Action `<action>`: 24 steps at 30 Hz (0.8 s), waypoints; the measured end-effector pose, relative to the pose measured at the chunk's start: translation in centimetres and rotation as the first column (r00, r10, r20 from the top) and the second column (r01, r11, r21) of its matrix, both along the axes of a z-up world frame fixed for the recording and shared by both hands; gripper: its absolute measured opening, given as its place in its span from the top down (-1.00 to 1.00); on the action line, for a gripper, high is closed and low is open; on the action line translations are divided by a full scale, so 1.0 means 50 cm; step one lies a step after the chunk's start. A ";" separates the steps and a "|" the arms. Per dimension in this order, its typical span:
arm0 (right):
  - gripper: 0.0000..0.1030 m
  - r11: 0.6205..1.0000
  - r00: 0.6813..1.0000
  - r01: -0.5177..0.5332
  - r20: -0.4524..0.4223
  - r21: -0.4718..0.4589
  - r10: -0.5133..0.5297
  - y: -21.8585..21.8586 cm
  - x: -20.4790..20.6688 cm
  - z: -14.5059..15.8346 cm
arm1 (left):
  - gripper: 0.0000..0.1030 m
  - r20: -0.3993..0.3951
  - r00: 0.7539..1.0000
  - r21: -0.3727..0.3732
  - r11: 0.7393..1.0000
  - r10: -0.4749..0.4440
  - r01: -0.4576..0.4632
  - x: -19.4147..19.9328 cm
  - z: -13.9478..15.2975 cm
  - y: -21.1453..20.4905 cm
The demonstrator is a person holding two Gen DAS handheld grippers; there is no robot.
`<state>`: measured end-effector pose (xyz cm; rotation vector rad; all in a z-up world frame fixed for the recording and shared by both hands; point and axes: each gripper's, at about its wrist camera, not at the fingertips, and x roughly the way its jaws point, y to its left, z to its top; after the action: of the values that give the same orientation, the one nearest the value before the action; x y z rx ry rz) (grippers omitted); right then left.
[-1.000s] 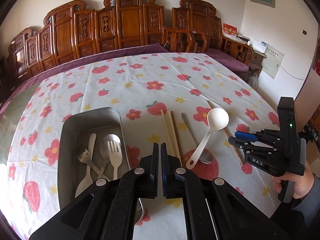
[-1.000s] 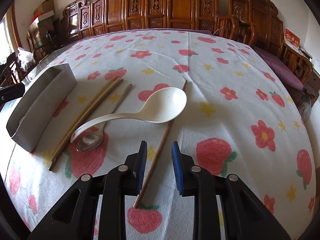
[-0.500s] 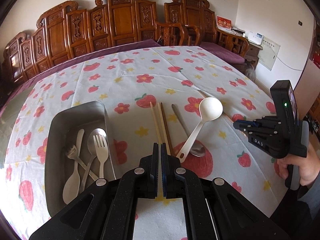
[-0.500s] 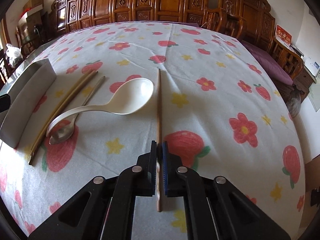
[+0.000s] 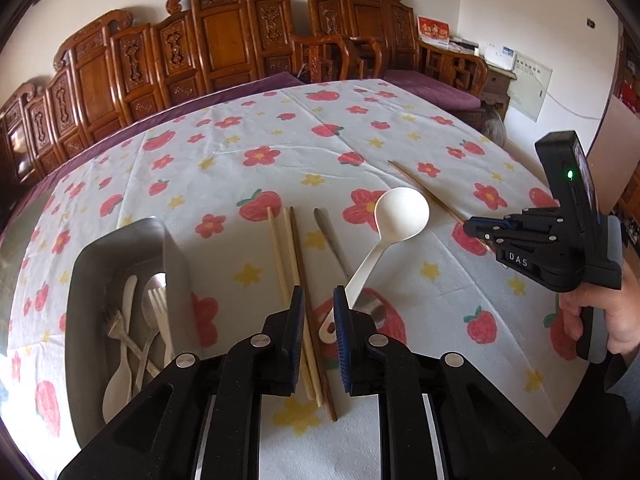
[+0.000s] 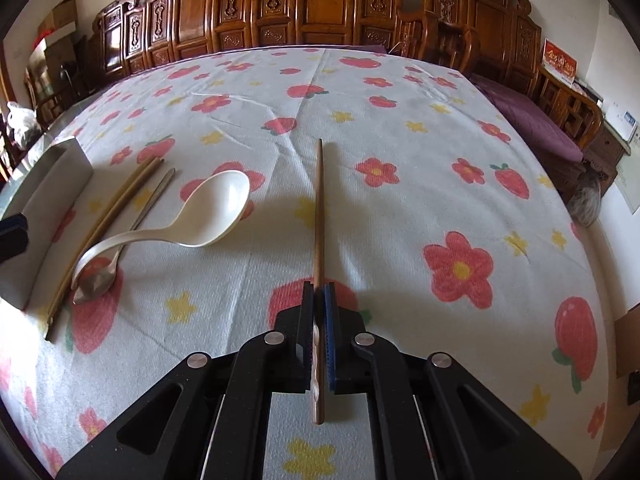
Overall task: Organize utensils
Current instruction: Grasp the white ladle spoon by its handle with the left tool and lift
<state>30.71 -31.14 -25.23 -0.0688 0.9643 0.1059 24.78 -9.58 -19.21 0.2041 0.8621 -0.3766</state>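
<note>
One dark wooden chopstick (image 6: pixel 319 204) is pinched between the blue-padded jaws of the right gripper (image 6: pixel 319 312). It is a slim, smooth brown rod; its long axis runs straight up the centre of the right wrist view, tip pointing toward the carved wooden chairs (image 6: pixel 312 4) at the top of the frame, butt end projecting back below the jaws. Half a second earlier the same stick was already clamped; a second ago the jaws stood apart around it.

The left gripper (image 5: pixel 317 312) now has its jaws spread (they were pressed together in both earlier frames). It sits low centre in the left wrist view, straddling the near ends of three chopsticks (image 5: pixel 294 264), two pale and one dark, which lie parallel on the floral tablecloth (image 5: pixel 260 148).

Right of these lie a metal spoon (image 5: pixel 334 240) and a glossy white ladle-shaped spoon (image 5: pixel 396 220), bowl toward the upper right. The brushed steel tray (image 5: pixel 120 236), lower left, holds forks and spoons (image 5: pixel 132 320).
</note>
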 end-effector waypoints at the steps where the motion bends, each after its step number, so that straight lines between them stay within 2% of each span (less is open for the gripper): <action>1: 0.88 1.000 1.000 -0.002 -0.001 0.007 0.002 0.000 0.001 0.000 | 0.73 -0.007 1.000 0.009 1.000 -0.007 0.007 0.005 -0.004 -0.007; 12: 0.88 0.996 1.000 0.004 -0.017 0.085 -0.003 -0.010 0.003 0.002 | 0.73 -0.110 0.993 0.025 0.998 -0.051 0.054 0.094 -0.043 -0.095; 20: 0.88 0.993 1.000 0.005 -0.023 0.114 -0.002 -0.013 0.004 0.001 | 0.70 -0.190 0.981 -0.003 0.999 -0.048 0.049 0.128 -0.064 -0.107; 24: 0.88 0.992 1.000 -0.001 -0.026 0.125 0.004 -0.008 0.005 0.002 | 0.67 -0.200 0.978 0.001 0.999 -0.053 0.055 0.125 -0.063 -0.110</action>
<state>30.96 -31.57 -25.14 0.0463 0.9821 0.1698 31.03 -15.08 -22.36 0.1980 1.0572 -0.4505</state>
